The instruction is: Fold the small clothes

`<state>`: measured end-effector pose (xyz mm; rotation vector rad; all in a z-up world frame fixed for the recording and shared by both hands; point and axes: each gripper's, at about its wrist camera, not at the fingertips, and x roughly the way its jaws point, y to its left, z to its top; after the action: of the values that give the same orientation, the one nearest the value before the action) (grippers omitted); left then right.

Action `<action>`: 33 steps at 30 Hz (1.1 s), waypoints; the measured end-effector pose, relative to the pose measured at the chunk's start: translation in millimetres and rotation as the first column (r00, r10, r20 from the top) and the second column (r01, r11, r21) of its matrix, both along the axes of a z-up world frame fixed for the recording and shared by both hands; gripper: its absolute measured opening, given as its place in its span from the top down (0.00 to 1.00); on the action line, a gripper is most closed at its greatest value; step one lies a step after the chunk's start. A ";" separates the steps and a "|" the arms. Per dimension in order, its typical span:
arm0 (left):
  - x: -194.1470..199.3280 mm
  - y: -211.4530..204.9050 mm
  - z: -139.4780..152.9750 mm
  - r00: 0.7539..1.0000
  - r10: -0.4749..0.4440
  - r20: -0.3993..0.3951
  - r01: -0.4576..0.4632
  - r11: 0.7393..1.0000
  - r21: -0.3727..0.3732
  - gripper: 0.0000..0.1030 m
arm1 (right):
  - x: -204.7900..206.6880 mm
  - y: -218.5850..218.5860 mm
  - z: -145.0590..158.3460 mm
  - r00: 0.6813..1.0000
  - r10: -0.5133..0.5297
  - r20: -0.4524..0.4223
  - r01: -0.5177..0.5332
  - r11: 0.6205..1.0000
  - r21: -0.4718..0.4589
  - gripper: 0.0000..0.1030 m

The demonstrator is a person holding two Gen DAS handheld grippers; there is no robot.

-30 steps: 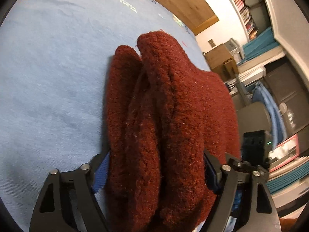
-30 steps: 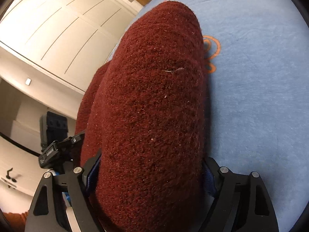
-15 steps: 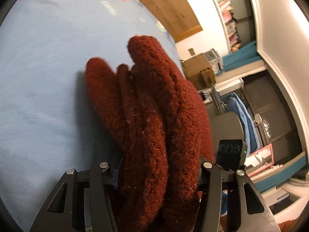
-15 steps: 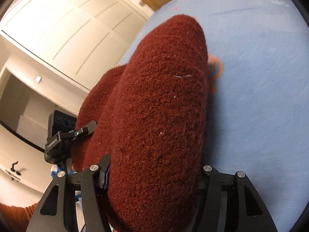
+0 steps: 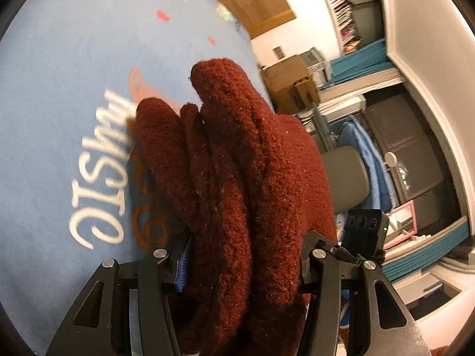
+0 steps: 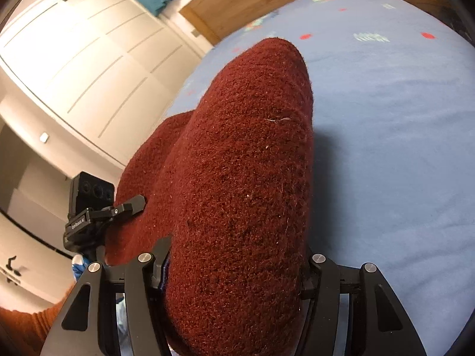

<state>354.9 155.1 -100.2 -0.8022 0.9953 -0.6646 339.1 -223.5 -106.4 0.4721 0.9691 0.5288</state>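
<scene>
left wrist view: left tool [image 5: 243, 264] and right tool [image 6: 234, 270] each pinch bunched maroon knit [image 5: 237, 154].

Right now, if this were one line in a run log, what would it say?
step: carrying folded garment | left gripper: shut on dark red knit | right gripper: shut on same knit | below: blue bedsheet

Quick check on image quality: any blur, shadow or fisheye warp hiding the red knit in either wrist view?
Left wrist view: the blue sheet and its lettering smear with motion blur; the red knit stays sharp, dark shadow in its folds. Right wrist view: knit fibres crisp, wardrobe doors bowed by the fisheye, corners vignetted black.
</scene>
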 end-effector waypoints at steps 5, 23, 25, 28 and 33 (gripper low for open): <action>-7.8 -4.8 -17.4 1.000 -0.011 -0.025 0.015 0.990 0.140 0.53 | -13.4 -8.6 -29.4 1.000 0.010 -0.024 -0.013 0.994 -0.105 0.35; -32.4 -29.0 -6.9 0.997 0.080 -0.022 -0.070 0.952 0.297 0.38 | -55.4 -15.3 -5.6 0.999 0.000 0.052 0.015 0.956 -0.293 0.25; -32.3 -39.4 -1.3 0.995 0.103 -0.019 -0.091 0.943 0.321 0.38 | -55.3 -14.1 -4.0 0.998 -0.018 0.054 0.034 0.951 -0.308 0.25; -43.6 -45.9 8.0 0.991 0.137 0.000 -0.129 0.929 0.347 0.38 | -63.0 -12.2 1.9 0.996 -0.063 0.055 0.078 0.940 -0.333 0.25; -69.9 -63.5 31.0 0.985 0.164 0.060 -0.173 0.881 0.440 0.37 | -79.0 -1.2 15.2 0.990 -0.110 0.083 0.134 0.907 -0.399 0.25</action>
<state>285.0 91.7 -69.2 -0.4675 0.9948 -0.2743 260.2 -224.7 -91.2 0.1413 0.9547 0.2163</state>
